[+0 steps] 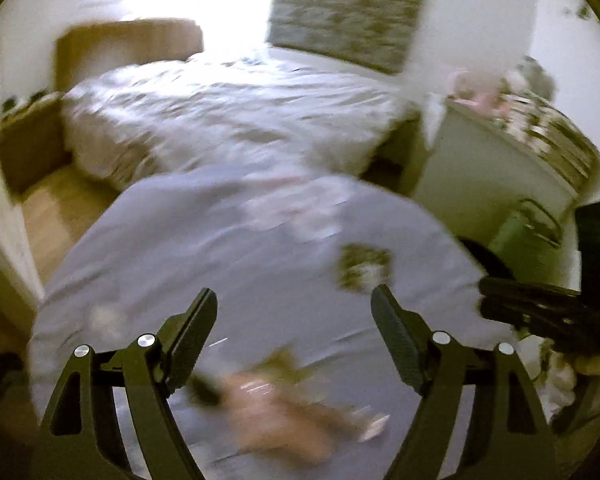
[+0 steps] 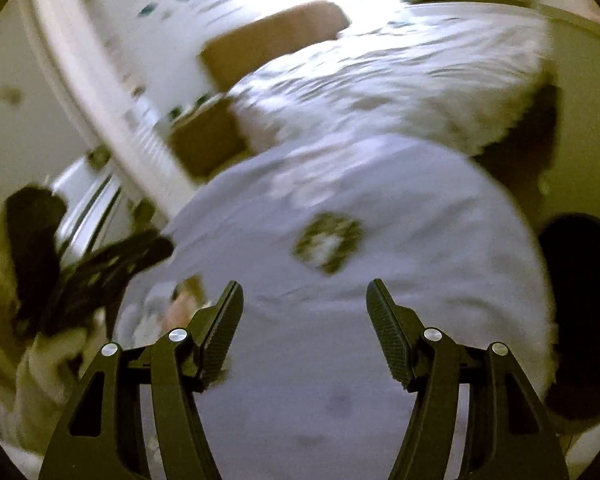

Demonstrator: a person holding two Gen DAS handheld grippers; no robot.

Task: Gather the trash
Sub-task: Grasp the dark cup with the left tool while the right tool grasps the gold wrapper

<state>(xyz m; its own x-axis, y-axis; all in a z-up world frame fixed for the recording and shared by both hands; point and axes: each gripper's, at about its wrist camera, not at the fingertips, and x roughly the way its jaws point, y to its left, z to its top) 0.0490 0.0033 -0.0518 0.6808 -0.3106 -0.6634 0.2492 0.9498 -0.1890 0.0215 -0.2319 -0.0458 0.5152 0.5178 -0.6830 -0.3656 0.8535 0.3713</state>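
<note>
Both views are motion-blurred. A round table with a pale lilac cloth fills the foreground. On it lie a crumpled dark-and-white wrapper, also in the right wrist view, pale scraps farther back, and an orange-brown wrapper near the front. My left gripper is open and empty above the cloth, the orange-brown wrapper just below its fingers. My right gripper is open and empty, a little short of the dark wrapper. It shows at the right of the left wrist view.
A bed with white bedding and a wooden headboard lies beyond the table. A wooden nightstand stands left. A white cabinet with cluttered items and a green bin stand right. A dark chair sits beside the table.
</note>
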